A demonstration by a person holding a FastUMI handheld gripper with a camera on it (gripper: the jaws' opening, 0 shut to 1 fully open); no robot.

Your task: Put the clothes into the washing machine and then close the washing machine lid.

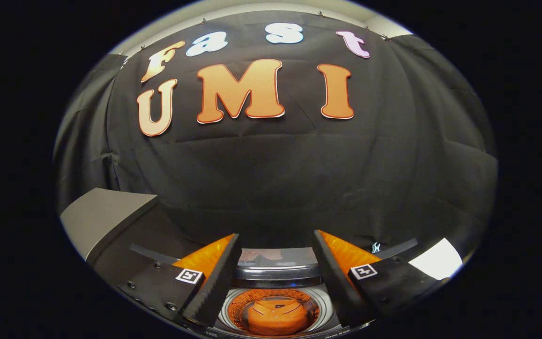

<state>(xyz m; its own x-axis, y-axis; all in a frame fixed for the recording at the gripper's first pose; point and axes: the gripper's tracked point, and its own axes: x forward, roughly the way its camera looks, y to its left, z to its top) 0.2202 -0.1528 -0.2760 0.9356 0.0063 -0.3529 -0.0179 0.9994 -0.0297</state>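
Both fingers (214,278) of gripper (275,278) spread wide, nothing held. Hovering over washing machine (275,273) w/ lid up (orange clothes (274,316) in drum, between fingers).

The tool (276,263) had ridged, rubbery-looking inner pads (214,278), its fingers standing apart over the glossy, smooth-rimmed round washing machine opening (274,308). Inside, the perforated drum wall (238,310) shone like polished metal around a soft orange cloth garment (275,316). The black cloth booth wall (275,179) behind was matt and creased.
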